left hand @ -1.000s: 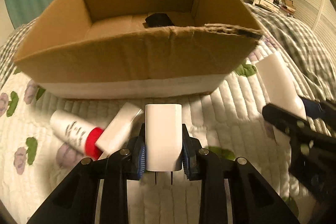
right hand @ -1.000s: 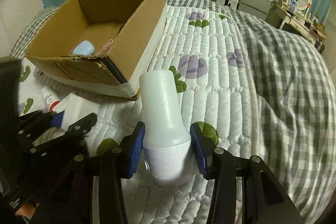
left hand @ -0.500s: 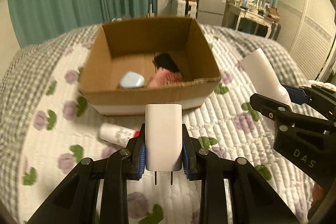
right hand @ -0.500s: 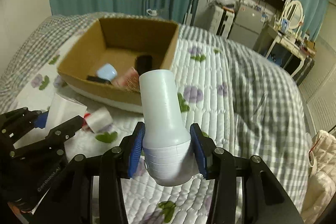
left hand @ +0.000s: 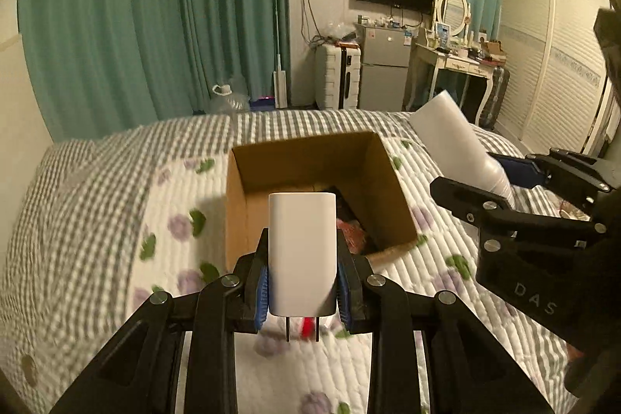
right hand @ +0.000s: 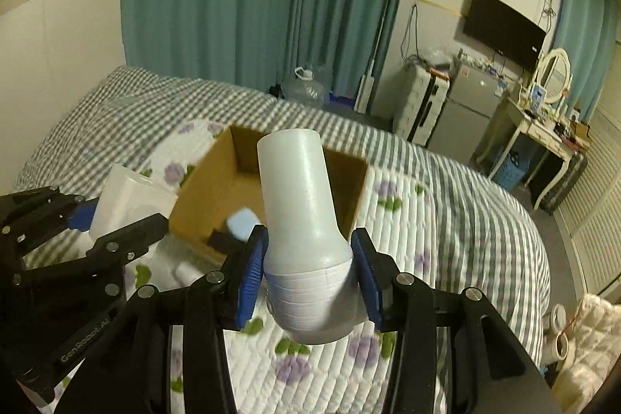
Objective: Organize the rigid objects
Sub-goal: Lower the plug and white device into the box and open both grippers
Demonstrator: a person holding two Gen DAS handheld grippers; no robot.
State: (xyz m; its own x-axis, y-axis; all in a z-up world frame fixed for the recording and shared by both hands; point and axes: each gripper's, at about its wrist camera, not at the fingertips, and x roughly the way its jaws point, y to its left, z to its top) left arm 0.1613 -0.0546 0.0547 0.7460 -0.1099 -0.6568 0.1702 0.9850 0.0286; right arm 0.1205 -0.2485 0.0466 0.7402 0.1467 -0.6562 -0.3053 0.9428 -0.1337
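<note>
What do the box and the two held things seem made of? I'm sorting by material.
Box: brown corrugated cardboard, matte, ragged edge. Charger: smooth white plastic, slight sheen, metal prongs. Bottle: white plastic, probably satin, with ribbed rings at its base.

The white plug-in charger block (left hand: pixel 302 251) hides most of the brown cardboard box's (left hand: pixel 248 216) floor; a pink item (left hand: pixel 351 233) beside it is too blurred to name. Below its prongs, a red smear (left hand: pixel 308 328) is perhaps a cap. In the right view, the white plastic bottle (right hand: pixel 306 231) covers the box's middle.
</note>
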